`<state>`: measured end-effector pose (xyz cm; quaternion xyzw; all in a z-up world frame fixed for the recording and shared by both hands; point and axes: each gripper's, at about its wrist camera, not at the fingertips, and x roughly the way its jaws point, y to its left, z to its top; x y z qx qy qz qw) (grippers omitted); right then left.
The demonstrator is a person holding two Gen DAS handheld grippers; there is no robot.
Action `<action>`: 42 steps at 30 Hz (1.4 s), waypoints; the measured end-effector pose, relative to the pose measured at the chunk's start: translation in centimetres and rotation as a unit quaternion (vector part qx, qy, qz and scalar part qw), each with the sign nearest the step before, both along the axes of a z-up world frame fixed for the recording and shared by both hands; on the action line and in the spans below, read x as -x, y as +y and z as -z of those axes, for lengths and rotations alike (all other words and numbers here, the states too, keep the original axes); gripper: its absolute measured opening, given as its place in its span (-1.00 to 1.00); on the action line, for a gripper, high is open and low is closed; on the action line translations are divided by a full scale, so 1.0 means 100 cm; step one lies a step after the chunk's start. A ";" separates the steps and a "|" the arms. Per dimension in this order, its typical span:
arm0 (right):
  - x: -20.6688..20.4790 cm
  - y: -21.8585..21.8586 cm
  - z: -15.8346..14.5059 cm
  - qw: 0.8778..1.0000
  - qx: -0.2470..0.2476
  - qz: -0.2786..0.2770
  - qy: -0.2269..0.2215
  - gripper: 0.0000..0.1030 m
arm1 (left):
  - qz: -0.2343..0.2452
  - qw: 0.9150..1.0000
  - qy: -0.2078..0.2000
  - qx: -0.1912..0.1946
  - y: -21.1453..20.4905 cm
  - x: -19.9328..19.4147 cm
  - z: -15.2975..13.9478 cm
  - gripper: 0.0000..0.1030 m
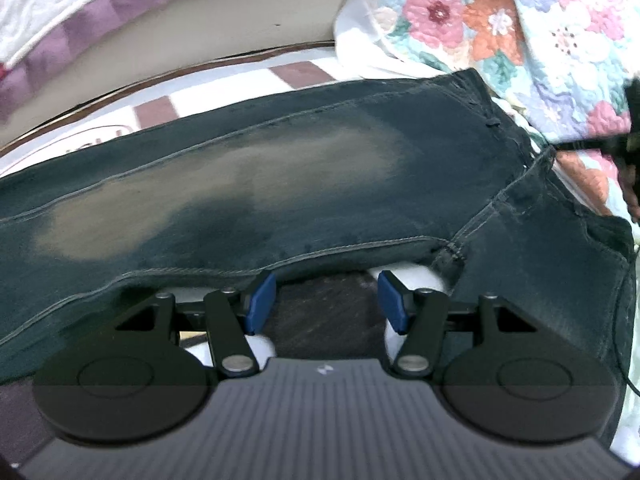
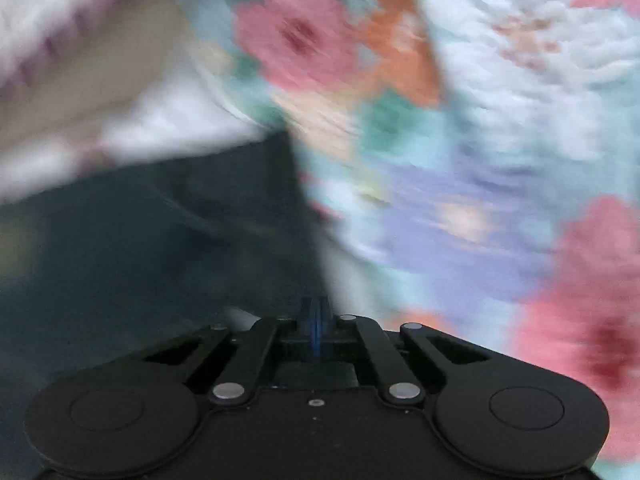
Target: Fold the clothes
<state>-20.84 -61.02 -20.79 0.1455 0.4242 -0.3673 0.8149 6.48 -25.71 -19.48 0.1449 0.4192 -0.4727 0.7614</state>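
Note:
Dark blue jeans [image 1: 304,184] with faded patches lie spread flat across the bed, one leg running to the left. My left gripper [image 1: 326,300] is open at their near hem, its blue pads [image 1: 262,300] well apart with nothing between them. The right wrist view is blurred by motion. There my right gripper [image 2: 316,324] is shut, its blue pads pressed together at the right edge of the jeans [image 2: 160,232]. I see no cloth between these pads.
A floral quilt [image 1: 500,20] is heaped at the right of the jeans and fills most of the right wrist view [image 2: 480,140]. A white and purple checked sheet [image 1: 224,80] lies beyond the jeans. A purple-edged quilt [image 1: 80,8] lies at the far left.

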 end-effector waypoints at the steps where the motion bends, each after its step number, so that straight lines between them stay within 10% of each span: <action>1: 0.007 -0.005 0.005 0.999 0.008 0.013 0.028 -0.99 | -0.008 1.000 0.002 -0.001 0.006 -0.003 -0.003 0.10; 6: 0.022 0.005 -0.026 0.996 0.006 0.021 -0.091 -0.70 | -0.101 0.995 -0.002 0.006 0.055 -0.039 -0.022 0.14; 10: -0.032 0.040 -0.033 0.994 0.034 -0.094 -0.053 -0.57 | -0.225 0.974 -0.012 0.015 0.117 -0.075 -0.034 0.14; 16: -0.126 0.112 -0.050 0.962 0.008 -0.261 -0.072 -0.42 | -0.428 0.900 0.056 0.062 0.245 -0.118 -0.025 0.15; 22: -0.169 0.199 -0.059 0.915 -0.010 -0.399 -0.055 -0.22 | -0.576 0.799 0.129 0.110 0.365 -0.132 0.001 0.15; 26: -0.171 0.238 -0.052 0.899 -0.011 -0.436 -0.041 -0.21 | -0.605 0.768 0.148 0.147 0.404 -0.125 0.012 0.10; 30: -0.173 0.251 -0.038 0.910 -0.016 -0.413 -0.037 -0.20 | -0.639 0.737 0.148 0.163 0.407 -0.119 0.018 -0.01; 33: -0.176 0.267 -0.022 0.910 0.038 -0.411 0.047 -0.19 | -0.665 0.731 0.105 0.108 0.399 -0.119 0.018 -0.02; 37: -0.171 0.274 -0.027 0.912 0.062 -0.401 0.051 -0.03 | -0.660 0.742 0.077 0.084 0.386 -0.123 0.019 0.02; 40: -0.162 0.279 -0.028 0.916 0.060 -0.394 0.045 0.01 | -0.634 0.768 0.057 0.075 0.373 -0.132 0.020 -0.11; 42: -0.156 0.283 -0.028 0.913 0.065 -0.400 0.049 0.06 | -0.619 0.782 0.035 0.054 0.363 -0.141 0.018 -0.55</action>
